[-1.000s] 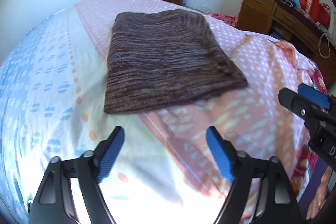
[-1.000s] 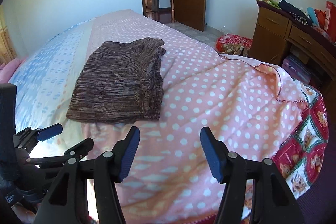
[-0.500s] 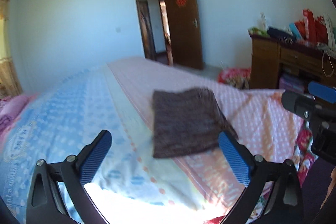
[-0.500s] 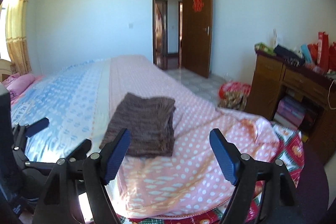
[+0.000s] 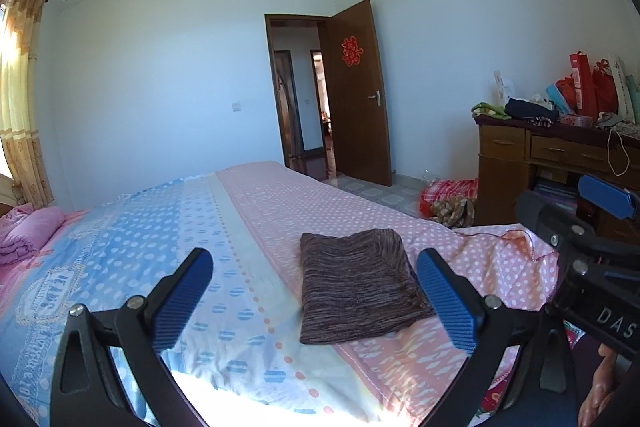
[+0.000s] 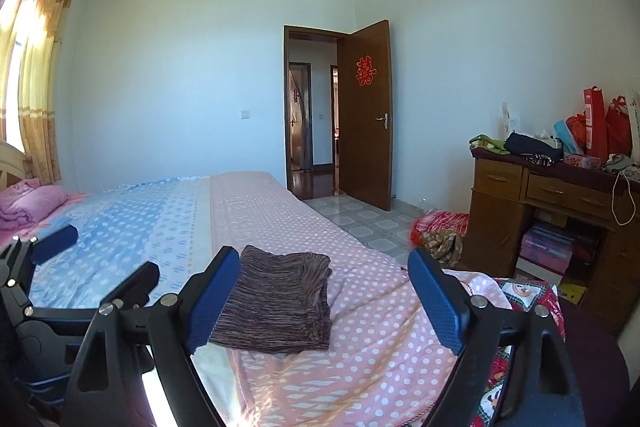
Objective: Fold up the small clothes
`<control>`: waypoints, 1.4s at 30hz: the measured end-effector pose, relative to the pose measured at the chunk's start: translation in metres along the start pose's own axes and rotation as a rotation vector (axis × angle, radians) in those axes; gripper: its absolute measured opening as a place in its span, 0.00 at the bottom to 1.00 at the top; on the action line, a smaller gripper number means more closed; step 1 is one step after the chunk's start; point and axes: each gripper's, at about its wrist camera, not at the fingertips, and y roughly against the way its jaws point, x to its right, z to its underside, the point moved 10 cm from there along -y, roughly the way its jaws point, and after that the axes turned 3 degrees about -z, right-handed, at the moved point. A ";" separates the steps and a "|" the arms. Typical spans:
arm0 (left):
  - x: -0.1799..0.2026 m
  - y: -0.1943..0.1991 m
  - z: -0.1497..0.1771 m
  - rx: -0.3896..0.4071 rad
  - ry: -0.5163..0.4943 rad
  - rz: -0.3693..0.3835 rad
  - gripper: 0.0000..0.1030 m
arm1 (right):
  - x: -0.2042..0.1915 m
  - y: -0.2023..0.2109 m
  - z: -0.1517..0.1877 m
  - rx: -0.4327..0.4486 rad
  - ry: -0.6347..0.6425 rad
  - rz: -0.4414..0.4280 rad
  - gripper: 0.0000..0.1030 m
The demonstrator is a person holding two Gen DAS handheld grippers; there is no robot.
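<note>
A folded brown striped knit garment lies flat on the bed, on the pink dotted half of the cover near its seam with the blue half. My left gripper hovers well short of it, open wide, nothing between its blue pads. In the right wrist view the same garment lies ahead. My right gripper is held back from it with its jaws opening and nothing between them. Each gripper shows in the other's view: the right gripper at the right edge, the left gripper at the left.
The bed cover fills the foreground, blue on the left, pink on the right. A pink blanket lies at the head end. A wooden dresser loaded with bags and clothes stands at the right. Red cloth lies on the floor near the open door.
Both grippers have risen, tilted up and drawn back from the garment, which now looks smaller and farther. Both pairs of jaws stand wider apart. The garment has not moved.
</note>
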 end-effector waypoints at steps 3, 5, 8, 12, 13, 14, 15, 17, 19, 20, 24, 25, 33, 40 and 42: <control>-0.001 -0.002 0.003 -0.011 0.001 -0.016 1.00 | 0.001 -0.001 0.000 0.001 -0.003 0.003 0.84; -0.002 -0.002 0.005 -0.020 0.002 -0.033 1.00 | 0.003 -0.002 0.000 0.000 -0.008 0.009 0.85; -0.004 -0.003 0.007 -0.031 0.005 -0.053 1.00 | 0.005 -0.003 0.004 -0.012 -0.028 0.005 0.85; -0.005 -0.002 0.008 -0.040 0.023 -0.034 1.00 | 0.006 -0.005 0.008 -0.028 -0.035 0.001 0.85; -0.005 -0.001 0.008 -0.040 0.026 -0.033 1.00 | 0.005 -0.006 0.009 -0.030 -0.035 0.000 0.85; -0.005 0.000 0.008 -0.040 0.025 -0.034 1.00 | 0.005 -0.006 0.010 -0.030 -0.034 -0.001 0.85; -0.005 0.000 0.008 -0.040 0.025 -0.037 1.00 | 0.004 -0.005 0.010 -0.029 -0.031 -0.001 0.85; -0.006 0.002 0.008 -0.039 0.029 -0.037 1.00 | 0.003 -0.004 0.010 -0.025 -0.025 0.000 0.85; -0.006 0.003 0.007 -0.038 0.032 -0.030 1.00 | 0.004 -0.003 0.010 -0.024 -0.024 0.000 0.85; -0.006 0.003 0.007 -0.037 0.034 -0.029 1.00 | 0.004 -0.003 0.009 -0.023 -0.025 0.000 0.85; -0.006 0.004 0.006 -0.035 0.028 -0.038 1.00 | 0.005 -0.004 0.009 -0.025 -0.028 -0.002 0.85; -0.006 0.004 0.006 -0.036 0.029 -0.040 1.00 | 0.006 -0.004 0.009 -0.026 -0.029 -0.002 0.85; -0.009 0.003 0.007 -0.044 0.037 -0.043 1.00 | 0.007 -0.005 0.012 -0.037 -0.040 -0.001 0.85; -0.010 0.001 0.007 -0.049 0.038 -0.054 1.00 | 0.007 -0.006 0.013 -0.038 -0.041 -0.001 0.85; -0.011 0.001 0.007 -0.047 0.033 -0.067 1.00 | 0.007 -0.006 0.012 -0.037 -0.042 -0.002 0.85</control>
